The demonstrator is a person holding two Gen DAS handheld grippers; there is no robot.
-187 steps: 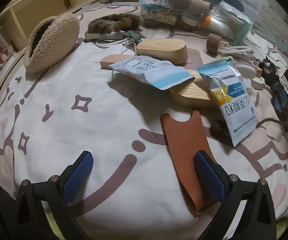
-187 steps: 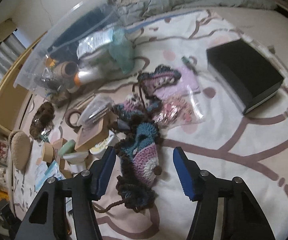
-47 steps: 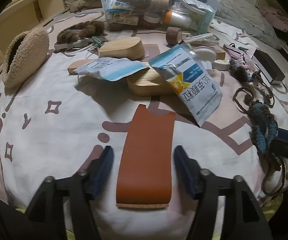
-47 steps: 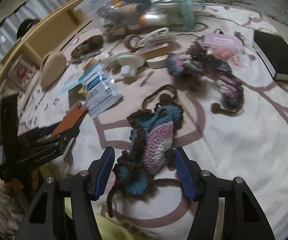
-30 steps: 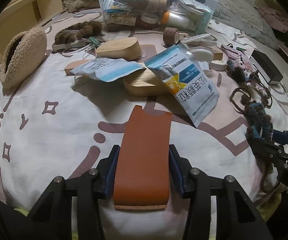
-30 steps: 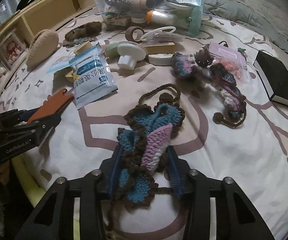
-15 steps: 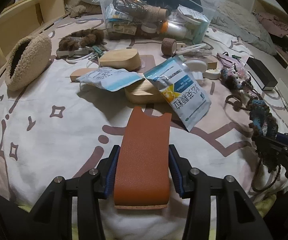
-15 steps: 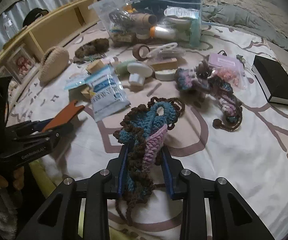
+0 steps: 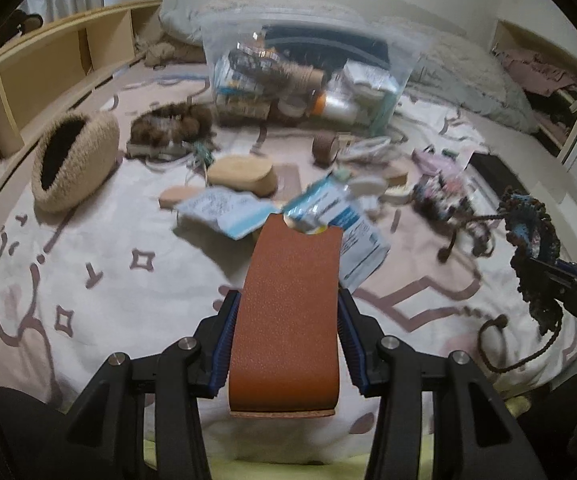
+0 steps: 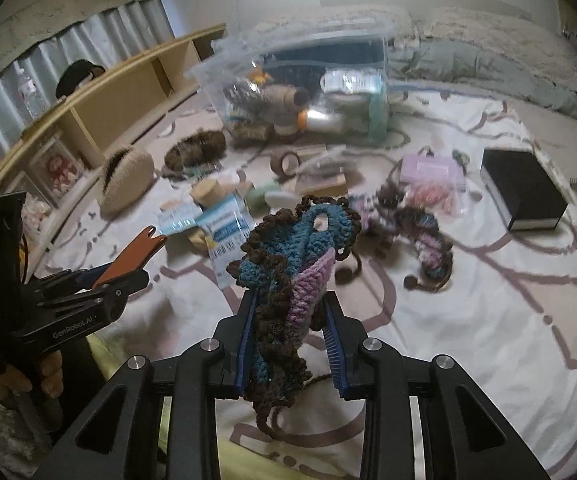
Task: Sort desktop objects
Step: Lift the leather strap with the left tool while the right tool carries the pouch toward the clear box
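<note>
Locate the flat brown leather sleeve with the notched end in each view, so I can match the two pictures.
Left wrist: flat brown leather sleeve at bottom centre, clamped in the left gripper.
Right wrist: same sleeve at left, edge-on, sticking out of that gripper.
Shared landmark: clear plastic storage bin at top centre.

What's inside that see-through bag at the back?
The clear bag holds a silver bottle with an orange cap, a brown roll, white packets and something dark. Things underneath are covered and blurred.
</note>
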